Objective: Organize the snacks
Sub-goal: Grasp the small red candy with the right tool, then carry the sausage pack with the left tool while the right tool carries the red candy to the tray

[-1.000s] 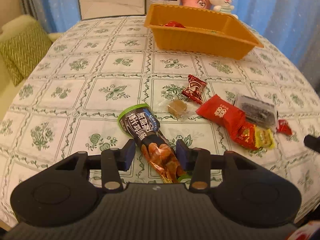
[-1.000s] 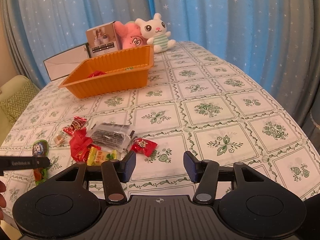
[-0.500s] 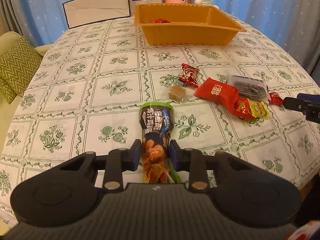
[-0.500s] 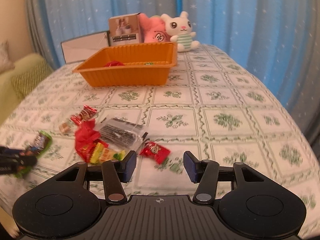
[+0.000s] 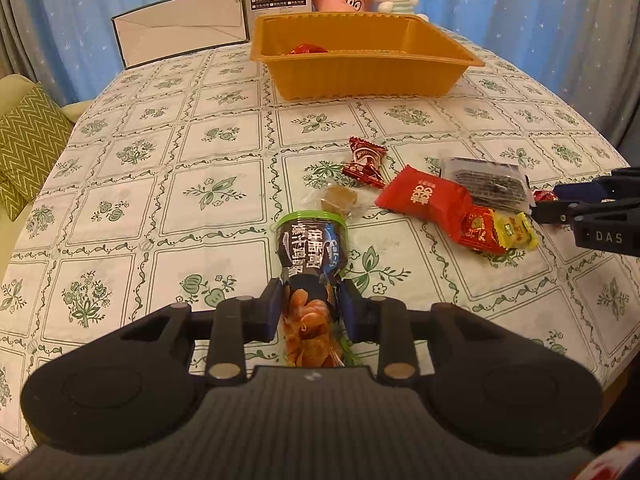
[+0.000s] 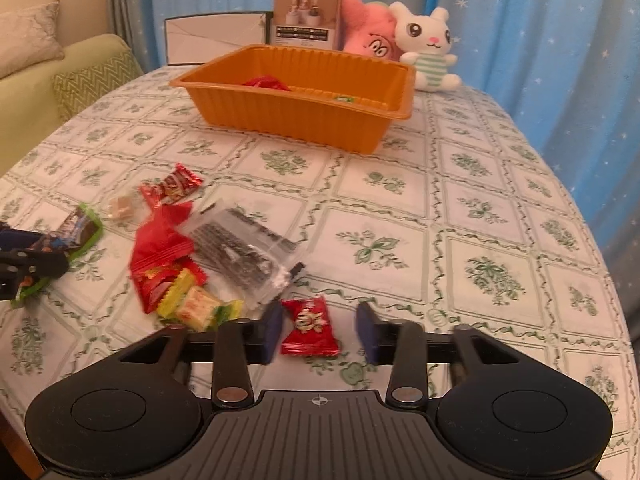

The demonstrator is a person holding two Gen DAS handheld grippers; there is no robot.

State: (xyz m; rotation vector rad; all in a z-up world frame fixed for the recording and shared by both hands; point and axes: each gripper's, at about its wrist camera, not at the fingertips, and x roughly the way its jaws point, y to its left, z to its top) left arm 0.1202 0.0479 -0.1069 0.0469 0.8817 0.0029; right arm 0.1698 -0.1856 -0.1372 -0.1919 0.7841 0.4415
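The dark, green-edged snack packet (image 5: 311, 268) lies lengthwise on the worktop (image 5: 160, 184), green end pointing toward the orange tray (image 5: 360, 68). The left gripper (image 5: 311, 312) clenches its near end, both fingers (image 5: 269, 312) pressing it. The right gripper (image 6: 320, 330) is closing around a small red candy packet (image 6: 309, 327); its left finger touches, the right stands apart.
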